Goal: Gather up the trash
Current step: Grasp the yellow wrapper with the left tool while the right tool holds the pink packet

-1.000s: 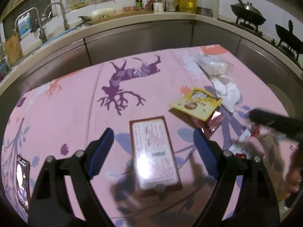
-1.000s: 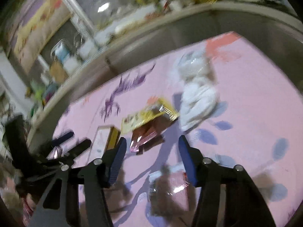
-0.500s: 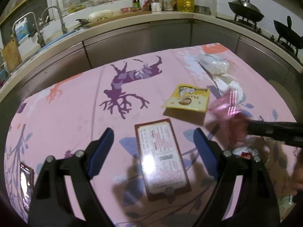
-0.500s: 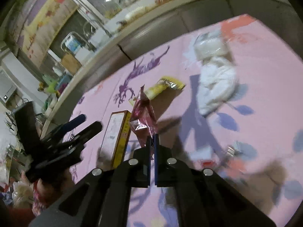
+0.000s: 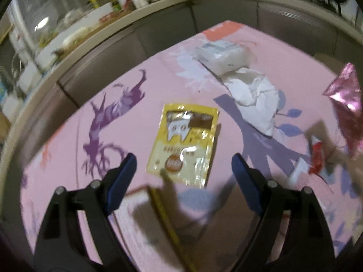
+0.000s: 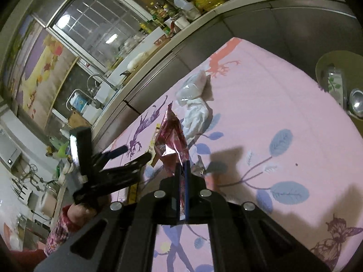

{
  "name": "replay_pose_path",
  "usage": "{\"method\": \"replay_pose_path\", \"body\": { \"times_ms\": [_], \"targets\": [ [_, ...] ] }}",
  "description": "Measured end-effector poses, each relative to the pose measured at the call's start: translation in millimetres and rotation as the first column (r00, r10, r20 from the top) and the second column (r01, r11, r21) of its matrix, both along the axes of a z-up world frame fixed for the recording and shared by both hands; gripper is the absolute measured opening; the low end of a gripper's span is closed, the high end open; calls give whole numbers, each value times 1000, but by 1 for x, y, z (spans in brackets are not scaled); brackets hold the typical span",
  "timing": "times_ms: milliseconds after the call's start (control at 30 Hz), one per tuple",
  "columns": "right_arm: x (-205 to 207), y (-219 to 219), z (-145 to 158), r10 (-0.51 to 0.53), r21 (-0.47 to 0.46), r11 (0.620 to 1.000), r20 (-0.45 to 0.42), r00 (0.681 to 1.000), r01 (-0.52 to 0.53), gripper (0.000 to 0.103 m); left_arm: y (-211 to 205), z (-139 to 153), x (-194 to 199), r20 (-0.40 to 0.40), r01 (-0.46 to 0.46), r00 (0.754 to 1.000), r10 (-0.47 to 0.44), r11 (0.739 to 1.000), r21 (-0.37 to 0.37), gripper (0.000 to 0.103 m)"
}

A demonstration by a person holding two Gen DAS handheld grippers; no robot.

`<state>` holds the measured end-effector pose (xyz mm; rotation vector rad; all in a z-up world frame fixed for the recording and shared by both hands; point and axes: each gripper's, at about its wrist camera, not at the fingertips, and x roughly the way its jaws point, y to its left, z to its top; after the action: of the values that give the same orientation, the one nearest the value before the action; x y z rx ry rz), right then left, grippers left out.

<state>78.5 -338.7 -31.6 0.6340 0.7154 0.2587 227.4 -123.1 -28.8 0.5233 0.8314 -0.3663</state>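
Note:
My right gripper (image 6: 181, 170) is shut on a shiny pink wrapper (image 6: 171, 140) and holds it above the pink tablecloth; the wrapper also shows at the right edge of the left wrist view (image 5: 347, 99). My left gripper (image 5: 183, 172) is open and empty, hovering just short of a yellow sachet (image 5: 186, 142) lying flat. A crumpled white tissue (image 5: 254, 95) and a clear plastic bag (image 5: 222, 54) lie beyond the sachet. A red and white wrapper (image 5: 315, 158) lies to the right. The left gripper also shows in the right wrist view (image 6: 122, 158).
A flat brown-edged box (image 5: 145, 217) lies under the left gripper. Grey cabinets and a cluttered counter (image 5: 136, 22) curve around the table's far side. A round bin (image 6: 340, 79) stands off the table's right edge.
My right gripper closed on the pink wrapper and lifted it off the table. My left gripper moved forward from over the flat box toward the yellow sachet.

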Motion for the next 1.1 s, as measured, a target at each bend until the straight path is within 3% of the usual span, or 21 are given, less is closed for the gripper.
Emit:
{"method": "replay_pose_path", "body": {
  "times_ms": [133,200,233,267,367,500,600,767,933,1100],
  "targets": [
    [0,-6,0,-6,21,1000,8,1000,6,0,-25,-20,14,8,20,1000,-22,988,154,80],
    [-2,-7,1,-9,24,1000,15,1000,9,0,-26,-24,20,7,22,1000,-23,985,169,66],
    [-2,-9,2,-11,24,1000,19,1000,11,0,-24,-24,27,-25,15,1000,-11,986,168,31],
    [-3,-10,2,-13,23,1000,22,1000,12,0,-21,-24,31,-54,8,999,1,987,159,23],
    [-6,-11,3,-17,29,999,29,999,16,0,-10,-14,37,-62,-10,998,16,994,106,13],
    [-9,-15,4,-17,30,999,42,999,16,0,4,18,30,-100,0,995,-5,999,-50,9],
    [-15,-22,6,-35,25,999,58,998,33,0,8,46,17,-110,31,993,-50,985,-170,8],
    [-27,-42,9,-79,31,997,75,994,77,0,0,74,-1,-139,64,984,-107,957,-283,8],
    [-45,-79,14,-172,31,985,102,980,170,0,-50,95,-25,-157,162,961,-230,920,-357,8],
    [-74,-139,18,-329,10,944,131,935,331,0,-133,110,-44,-137,292,921,-365,879,-378,8]
  ]
}}
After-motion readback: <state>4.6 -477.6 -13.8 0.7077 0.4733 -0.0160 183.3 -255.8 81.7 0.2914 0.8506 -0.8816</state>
